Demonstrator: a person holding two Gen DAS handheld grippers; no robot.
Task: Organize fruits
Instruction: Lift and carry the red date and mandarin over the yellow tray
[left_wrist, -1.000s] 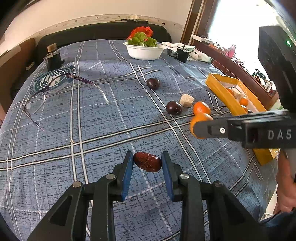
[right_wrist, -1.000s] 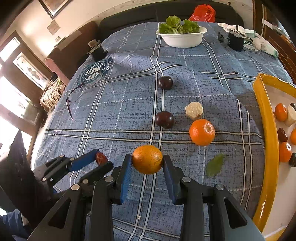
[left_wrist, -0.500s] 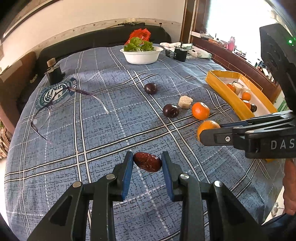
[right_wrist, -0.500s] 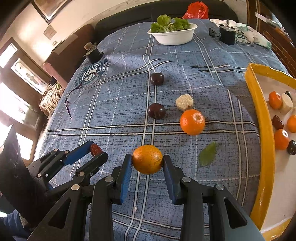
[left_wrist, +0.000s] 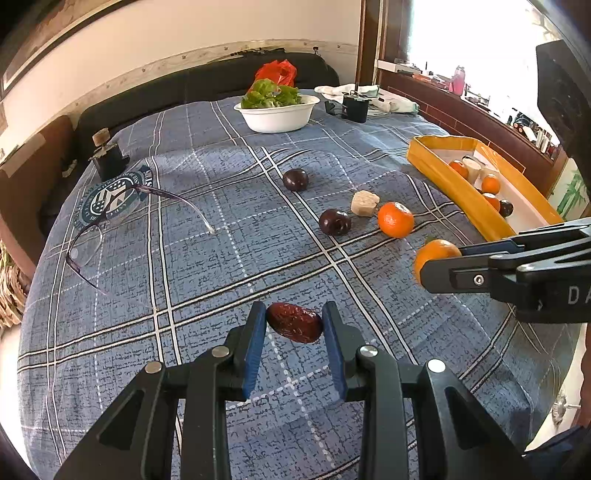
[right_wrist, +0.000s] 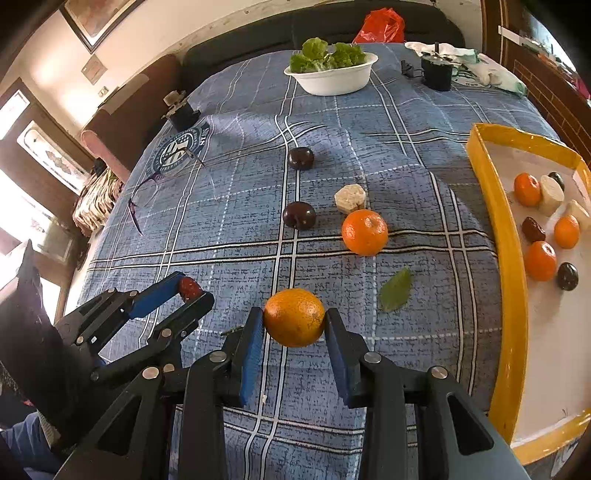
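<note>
Above the blue plaid bed (left_wrist: 207, 236), two fruits are held aloft, one in each hand-held gripper.

Nearest, a red date (left_wrist: 294, 327) is clenched by the left hand-held gripper (left_wrist: 294, 328), and an orange (right_wrist: 294, 316) by the right hand-held gripper (right_wrist: 294, 325). Beyond, a second orange (right_wrist: 364, 232), two dark plums (right_wrist: 299, 215) and a pale chunk (right_wrist: 350, 198) are left on the cover. The carrying step is judged in hand; next, both fruits must be brought over the yellow tray (right_wrist: 511, 258), to the right, and released among those already sorted.

The yellow tray (right_wrist: 511, 258) runs past the right wrist view's edge
</note>
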